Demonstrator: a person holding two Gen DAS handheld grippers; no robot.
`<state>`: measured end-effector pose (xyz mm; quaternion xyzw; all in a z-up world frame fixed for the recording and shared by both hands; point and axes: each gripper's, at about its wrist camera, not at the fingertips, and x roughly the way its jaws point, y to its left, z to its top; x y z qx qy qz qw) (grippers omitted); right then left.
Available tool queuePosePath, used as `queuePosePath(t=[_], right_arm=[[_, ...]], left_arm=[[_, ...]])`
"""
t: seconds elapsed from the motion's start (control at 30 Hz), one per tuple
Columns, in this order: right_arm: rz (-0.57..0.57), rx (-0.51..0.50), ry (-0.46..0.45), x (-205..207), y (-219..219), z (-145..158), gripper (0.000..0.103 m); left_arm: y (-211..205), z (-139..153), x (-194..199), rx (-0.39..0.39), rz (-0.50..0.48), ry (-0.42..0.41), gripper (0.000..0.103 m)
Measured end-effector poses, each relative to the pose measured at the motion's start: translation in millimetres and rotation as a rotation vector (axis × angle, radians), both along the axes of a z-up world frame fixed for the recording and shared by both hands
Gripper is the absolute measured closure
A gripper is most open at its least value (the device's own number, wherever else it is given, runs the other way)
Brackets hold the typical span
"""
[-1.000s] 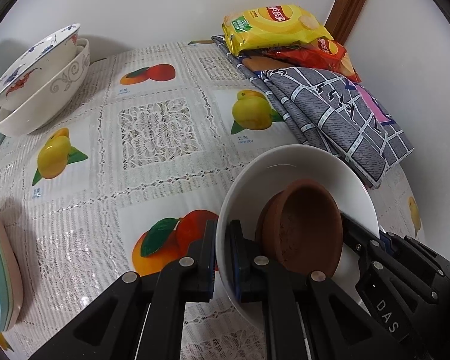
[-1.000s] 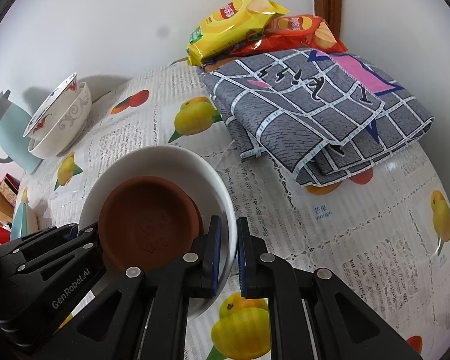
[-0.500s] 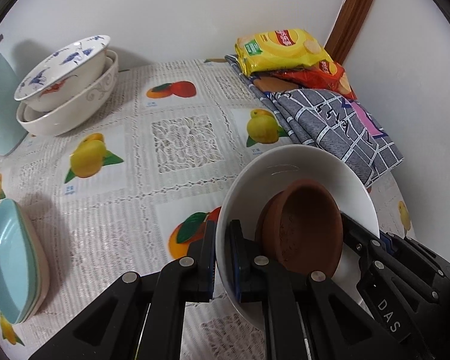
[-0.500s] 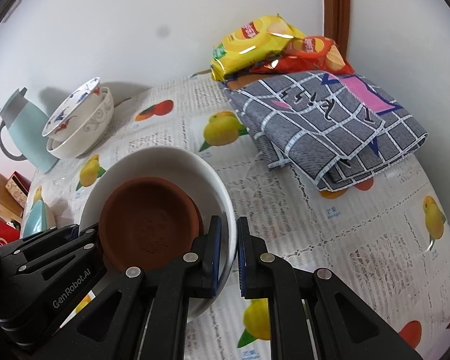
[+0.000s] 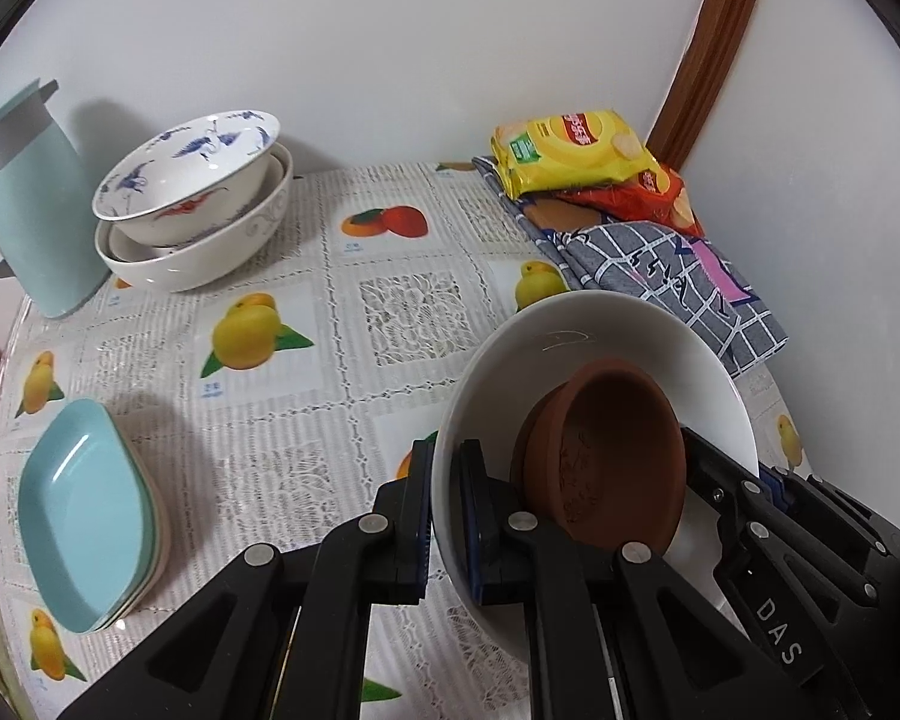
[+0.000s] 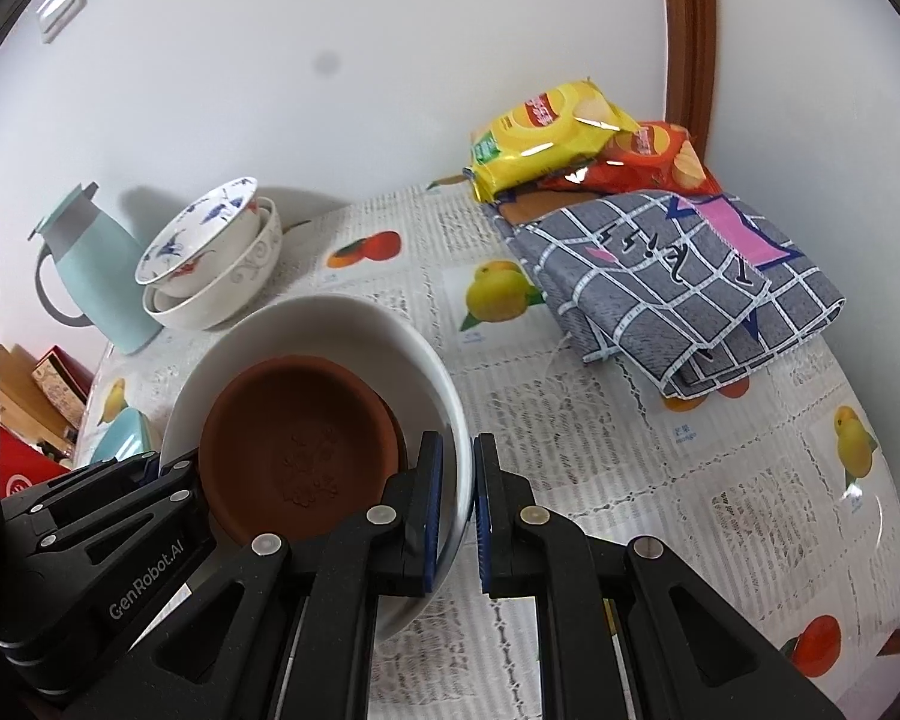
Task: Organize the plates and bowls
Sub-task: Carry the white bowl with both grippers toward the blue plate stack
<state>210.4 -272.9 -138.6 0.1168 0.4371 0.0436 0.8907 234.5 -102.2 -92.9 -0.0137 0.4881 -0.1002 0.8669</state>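
A white bowl with a brown clay dish inside is held in the air over the table by both grippers. My left gripper is shut on the bowl's left rim. My right gripper is shut on its right rim; the white bowl and brown dish show there too. A blue-patterned bowl sits nested in a larger white bowl at the table's back left. Stacked light-blue plates lie at the front left.
A light-blue jug stands at the back left beside the nested bowls. A folded grey checked cloth with yellow and red snack bags on it lies at the back right. The fruit-print tablecloth covers the table.
Both grippers have lifted the white bowl with the brown dish higher and drawn back; more of the table, the jug and the blue plates have come into view.
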Motion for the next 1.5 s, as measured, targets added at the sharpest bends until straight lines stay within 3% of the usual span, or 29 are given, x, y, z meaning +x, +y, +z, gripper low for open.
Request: queuePosePath(t=[0.77,1.5], right_arm=[[0.053,-0.008,-0.071,-17.0,52.4,45.0,0.093],[0.129,0.005,-0.09,-30.3,110.4,55.5,0.093]], left_arm=[[57.2,39.7,-21.4,-0.005,0.062,-0.065,0.094],[118.1,51.2,-39.6,0.0,0.142,-0.072,0.094]])
